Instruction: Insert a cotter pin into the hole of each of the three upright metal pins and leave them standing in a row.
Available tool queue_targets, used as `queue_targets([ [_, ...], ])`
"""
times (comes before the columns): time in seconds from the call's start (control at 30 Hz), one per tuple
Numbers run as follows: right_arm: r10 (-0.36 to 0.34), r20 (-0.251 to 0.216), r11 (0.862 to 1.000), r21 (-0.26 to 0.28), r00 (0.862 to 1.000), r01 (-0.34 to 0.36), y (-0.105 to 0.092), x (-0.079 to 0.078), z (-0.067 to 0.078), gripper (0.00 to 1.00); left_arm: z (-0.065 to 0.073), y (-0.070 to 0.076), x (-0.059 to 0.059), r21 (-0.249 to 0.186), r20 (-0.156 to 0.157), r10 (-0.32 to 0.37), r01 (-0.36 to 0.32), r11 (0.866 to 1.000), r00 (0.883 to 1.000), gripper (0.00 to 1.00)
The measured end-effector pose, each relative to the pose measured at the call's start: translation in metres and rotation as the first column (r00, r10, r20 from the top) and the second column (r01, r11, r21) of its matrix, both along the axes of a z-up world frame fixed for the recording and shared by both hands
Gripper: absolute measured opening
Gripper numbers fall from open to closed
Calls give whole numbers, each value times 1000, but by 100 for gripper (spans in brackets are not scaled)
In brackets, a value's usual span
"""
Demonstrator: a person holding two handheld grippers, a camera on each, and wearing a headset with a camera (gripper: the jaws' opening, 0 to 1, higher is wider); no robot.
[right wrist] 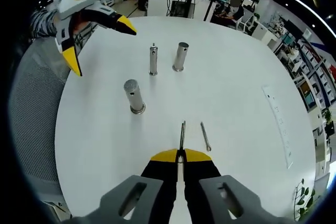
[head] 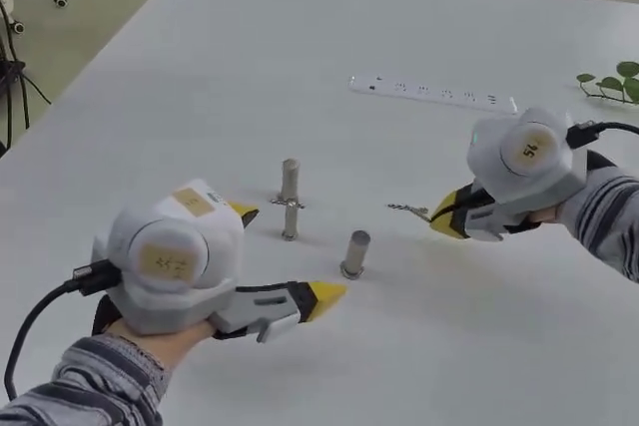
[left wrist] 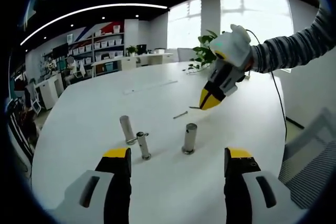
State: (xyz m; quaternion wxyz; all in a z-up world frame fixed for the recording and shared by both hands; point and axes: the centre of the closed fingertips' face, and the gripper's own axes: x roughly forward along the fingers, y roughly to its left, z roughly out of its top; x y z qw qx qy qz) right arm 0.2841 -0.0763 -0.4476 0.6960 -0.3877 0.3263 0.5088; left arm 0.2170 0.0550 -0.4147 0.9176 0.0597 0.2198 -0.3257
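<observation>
Three upright metal pins stand close together on the white table (head: 200, 77): a back pin (head: 290, 179), a thinner middle pin (head: 290, 219) with a cotter pin crossing its top, and a stout front pin (head: 354, 253). My left gripper (head: 287, 254) stands open just in front of them, and the stout pin (left wrist: 189, 137) rises beyond its jaws. To the right of the pins, my right gripper (head: 444, 221) is shut on a cotter pin (right wrist: 182, 132) that points toward them. A loose cotter pin (right wrist: 205, 136) lies on the table beside the held one.
A white power strip (head: 431, 93) lies at the back of the table. Green leaves (head: 611, 85) show at the far right edge. Cables trail from both grippers. Open tabletop surrounds the pins.
</observation>
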Motion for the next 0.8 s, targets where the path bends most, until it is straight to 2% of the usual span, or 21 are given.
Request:
queue_targets([
  [0.1, 19, 8, 1000, 18, 1000, -19, 4, -6, 4, 0, 3, -7, -2, -3, 2, -22, 22, 1000, 1000, 67],
  [0.13, 27, 11, 999, 25, 1000, -28, 6, -4, 3, 0, 3, -8, -2, -6, -2, -25, 25, 1000, 1000, 66],
  [0.2, 58, 26, 998, 31, 998, -59, 10, -11, 6, 0, 3, -14, -6, -25, -22, -42, 41, 999, 999, 65],
  [0.3, 99, 47, 994, 37, 994, -100, 17, -21, 11, 0, 4, -20, -8, -44, -34, -53, 52, 998, 998, 61],
  [0.5, 204, 85, 977, 44, 975, -208, 32, -44, 17, 0, 7, -34, -13, -72, -59, -83, 78, 994, 995, 54],
  [0.8, 295, 118, 951, 65, 948, -304, 48, -67, 23, 0, 9, -41, -15, -115, -95, -90, 79, 990, 991, 41],
])
